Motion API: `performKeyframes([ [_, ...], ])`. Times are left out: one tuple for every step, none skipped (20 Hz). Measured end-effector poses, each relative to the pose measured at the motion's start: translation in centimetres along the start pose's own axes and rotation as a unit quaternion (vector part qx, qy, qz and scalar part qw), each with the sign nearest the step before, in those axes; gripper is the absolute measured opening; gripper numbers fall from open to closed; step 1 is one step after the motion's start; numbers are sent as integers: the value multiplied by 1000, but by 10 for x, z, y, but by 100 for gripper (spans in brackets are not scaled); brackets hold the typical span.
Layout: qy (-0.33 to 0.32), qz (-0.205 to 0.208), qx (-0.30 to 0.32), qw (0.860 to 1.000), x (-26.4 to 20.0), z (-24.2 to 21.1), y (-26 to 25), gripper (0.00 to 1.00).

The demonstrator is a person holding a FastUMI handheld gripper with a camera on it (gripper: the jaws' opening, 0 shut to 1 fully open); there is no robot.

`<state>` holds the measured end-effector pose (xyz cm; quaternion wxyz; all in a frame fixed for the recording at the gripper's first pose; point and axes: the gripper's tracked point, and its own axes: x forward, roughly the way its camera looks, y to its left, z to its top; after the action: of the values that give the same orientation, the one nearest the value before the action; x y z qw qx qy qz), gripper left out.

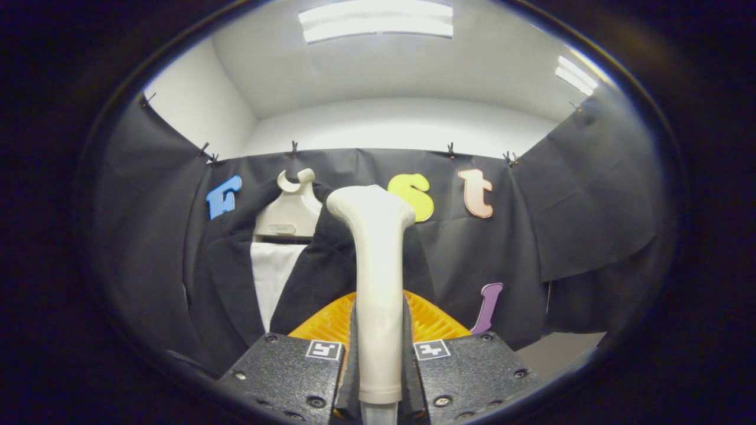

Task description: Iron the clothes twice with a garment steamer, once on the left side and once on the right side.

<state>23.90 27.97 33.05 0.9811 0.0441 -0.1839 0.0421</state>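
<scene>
Cream plastic, smooth and slightly glossy, makes up the garment steamer's handle [378, 283], which stands upright between the two fingers of the gripper [378, 360] and widens at the top into a rounded head that leans a little toward the hanging clothes. Both fingers press against the sides of the handle's lower part, so the gripper is clamped on it, with the handle's collar and a narrower grey stem showing just below the grip. Behind the handle and just beyond the fingers spreads an orange ribbed piece [431, 321], fan-shaped with fine ridges; whether it belongs to the steamer or to the gripper mount cannot be told. Ahead of the fingers and slightly to the left hangs a dark jacket [224, 283] on a pale plastic hanger [290, 212], its hook curling up against the cloth wall. The jacket's lapels fall open over a white shirt [273, 277], which shows as a narrow bright panel between them. The steamer's head sits in front of the jacket's right-hand lapel, close to it, though whether it touches the fabric is not clear. A dark cloth wall [579, 206] is clipped up around the booth, white walls rise above it, and ceiling light panels [375, 20] glow overhead
</scene>
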Motion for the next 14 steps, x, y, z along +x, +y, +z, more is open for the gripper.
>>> performKeyframes([
  [7,-1,0,1000,0,-6,1,31],
  [13,-3,1,1000,-2,-11,1,31],
  [21,-5,0,1000,-3,-17,1,31],
  [26,-7,-2,1000,-6,-22,0,31],
  [32,-8,-4,999,-10,-27,0,31],
  [36,-9,-6,999,-13,-32,0,31],
  [40,-10,-10,999,-17,-36,-1,31],
  [44,-10,-13,999,-21,-42,-2,31],
  [48,-9,-17,999,-24,-46,-1,31],
  [52,-9,-20,998,-27,-52,-1,31],
  [57,-9,-24,998,-33,-58,-1,31],
  [61,-8,-27,998,-40,-62,-1,31],
  [67,-8,-31,997,-46,-68,-2,31],
  [71,-8,-32,997,-51,-73,-1,31],
])
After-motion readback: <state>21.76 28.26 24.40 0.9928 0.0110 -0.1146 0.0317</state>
